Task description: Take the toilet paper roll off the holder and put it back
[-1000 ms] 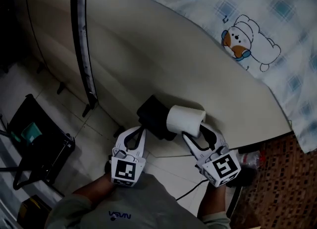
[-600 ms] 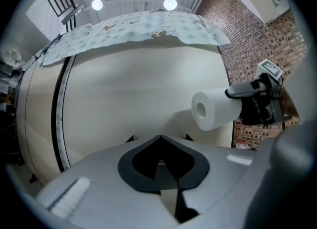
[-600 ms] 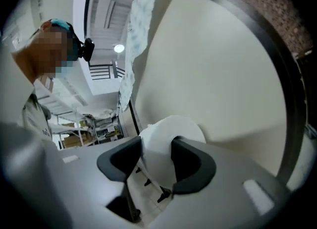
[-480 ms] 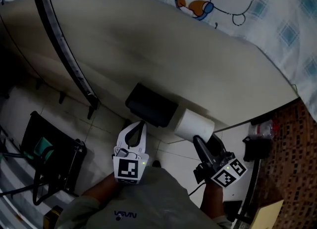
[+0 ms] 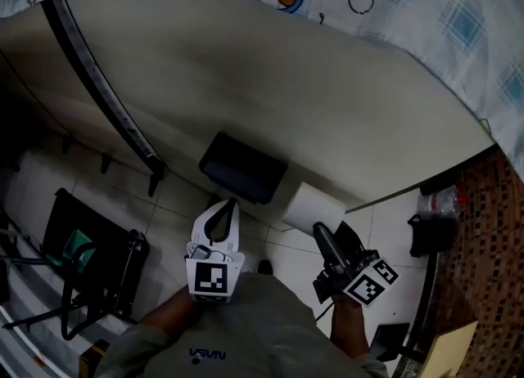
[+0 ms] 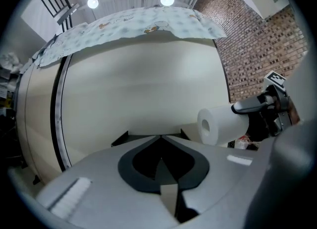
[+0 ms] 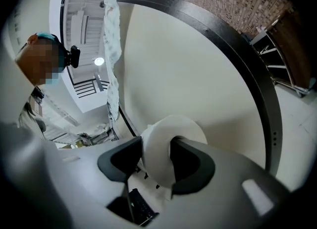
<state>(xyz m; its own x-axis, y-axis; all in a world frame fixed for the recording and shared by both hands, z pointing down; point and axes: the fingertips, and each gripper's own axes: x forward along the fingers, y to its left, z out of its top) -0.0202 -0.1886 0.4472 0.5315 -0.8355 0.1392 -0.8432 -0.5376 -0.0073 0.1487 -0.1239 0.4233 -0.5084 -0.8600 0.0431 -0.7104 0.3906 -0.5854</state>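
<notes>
**Ana:** Two grippers in view. Which one has the toilet paper roll (image 5: pixel 309 207)?

**Ben:** My right gripper (image 5: pixel 329 236). Its fingers (image 7: pixel 190 166) stand wide and are closing on the roll, with pads against it on both sides. It hangs in the air, off the holder (image 5: pixel 243 168).

**Ana:** And the left gripper (image 5: pixel 227 207)?

**Ben:** Fingers pressed together with nothing in them, the tip just below the holder.

**Ana:** Which way does the roll lie?

**Ben:** Just right of the holder, near it but apart. Its long axis runs sideways, and the open core end faces the holder and my left gripper. I judge the return is the right gripper's job: slide the roll leftwards along its own axis.
</notes>
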